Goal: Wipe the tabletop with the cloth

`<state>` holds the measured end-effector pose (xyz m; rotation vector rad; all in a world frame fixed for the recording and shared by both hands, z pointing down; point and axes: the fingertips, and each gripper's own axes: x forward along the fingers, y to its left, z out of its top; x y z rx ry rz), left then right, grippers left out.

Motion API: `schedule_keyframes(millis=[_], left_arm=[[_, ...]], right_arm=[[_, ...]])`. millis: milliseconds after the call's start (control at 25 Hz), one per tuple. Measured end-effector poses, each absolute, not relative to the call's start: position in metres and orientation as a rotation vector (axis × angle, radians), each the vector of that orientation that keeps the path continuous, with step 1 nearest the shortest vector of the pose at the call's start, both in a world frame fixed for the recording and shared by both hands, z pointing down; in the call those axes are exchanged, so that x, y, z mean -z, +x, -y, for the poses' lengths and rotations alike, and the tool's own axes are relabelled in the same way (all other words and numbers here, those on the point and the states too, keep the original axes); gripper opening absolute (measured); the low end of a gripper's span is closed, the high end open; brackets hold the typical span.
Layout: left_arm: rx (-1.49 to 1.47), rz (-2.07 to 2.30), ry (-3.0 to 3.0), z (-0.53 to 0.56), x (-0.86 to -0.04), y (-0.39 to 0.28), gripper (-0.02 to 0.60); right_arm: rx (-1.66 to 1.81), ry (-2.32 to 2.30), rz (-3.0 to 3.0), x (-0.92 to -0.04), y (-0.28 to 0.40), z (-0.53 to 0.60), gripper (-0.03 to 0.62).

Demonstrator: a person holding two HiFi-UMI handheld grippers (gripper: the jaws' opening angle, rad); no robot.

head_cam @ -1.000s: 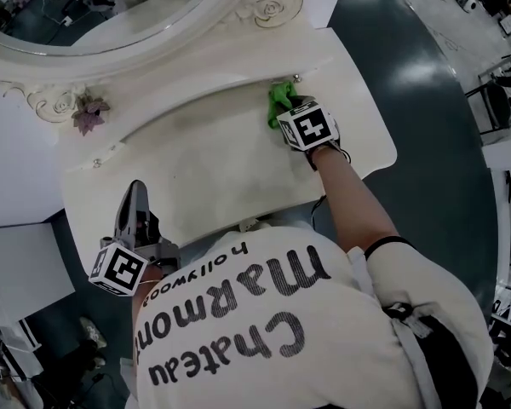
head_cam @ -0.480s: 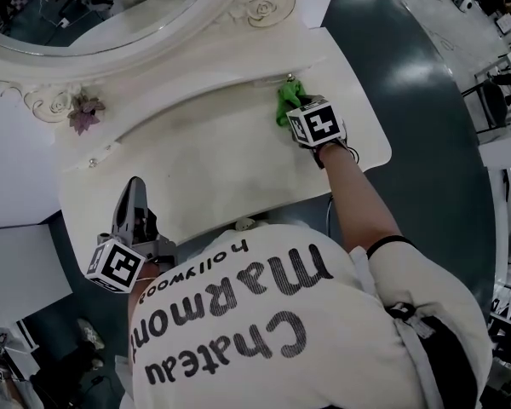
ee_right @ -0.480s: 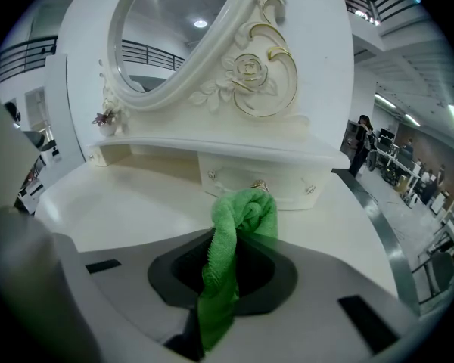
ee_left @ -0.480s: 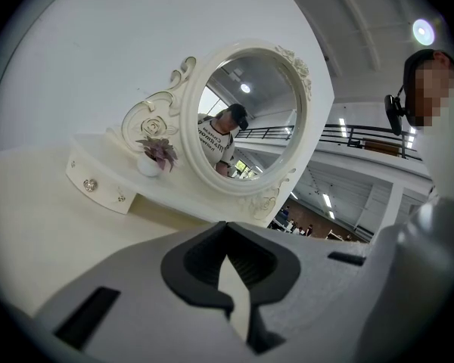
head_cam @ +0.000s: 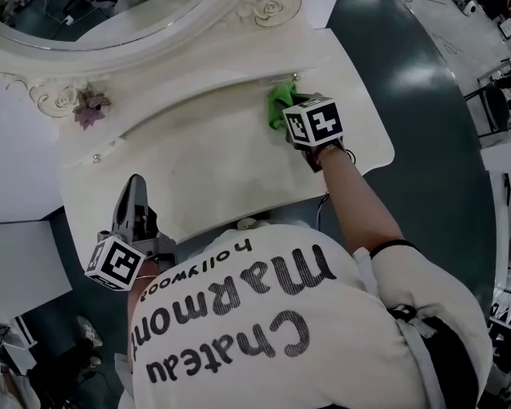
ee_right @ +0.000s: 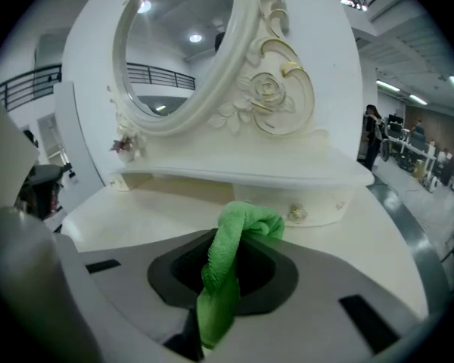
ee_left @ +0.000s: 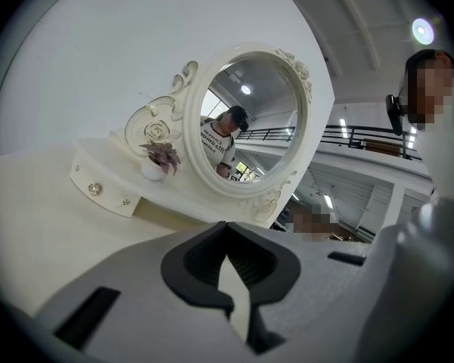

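Green cloth [head_cam: 278, 102] on cream tabletop [head_cam: 204, 162]

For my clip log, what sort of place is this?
Probably a large indoor hall staged as a dressing corner: a white vanity table with an ornate oval mirror, and a railed upper gallery with ceiling lights behind.

oval mirror [ee_left: 250, 119] w/ ornate white frame, dark floor [head_cam: 426, 83], ceiling lights [ee_left: 422, 30]
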<state>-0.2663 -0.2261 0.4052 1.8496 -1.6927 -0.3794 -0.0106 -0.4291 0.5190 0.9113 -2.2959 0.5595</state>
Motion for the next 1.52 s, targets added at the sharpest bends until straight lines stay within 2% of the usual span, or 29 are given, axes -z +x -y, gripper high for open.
schedule_keyframes(millis=[280, 440, 600, 1520], left_arm=[[0.403, 1.705, 1.828, 0.219, -0.406, -0.270, 0.008], [0.413, 1.719, 1.822, 0.216, -0.406, -0.276, 0.008], [0.421, 1.711, 1.810, 0.215, -0.410, -0.276, 0.008], [0.412, 1.604, 1.847, 0.215, -0.418, -0.262, 0.008]], right_arm=[[-0.664, 0.676, 2.478, -0.504, -0.082, 0.373, 0.072], [-0.578, 0.566, 2.427, -0.528, -0.096, 0.354, 0.072], [-0.435, 0.570, 2.375, -0.548, -0.090, 0.349, 0.072], [-0.465, 0.890, 2.262, -0.550, -0.012, 0.380, 0.067]])
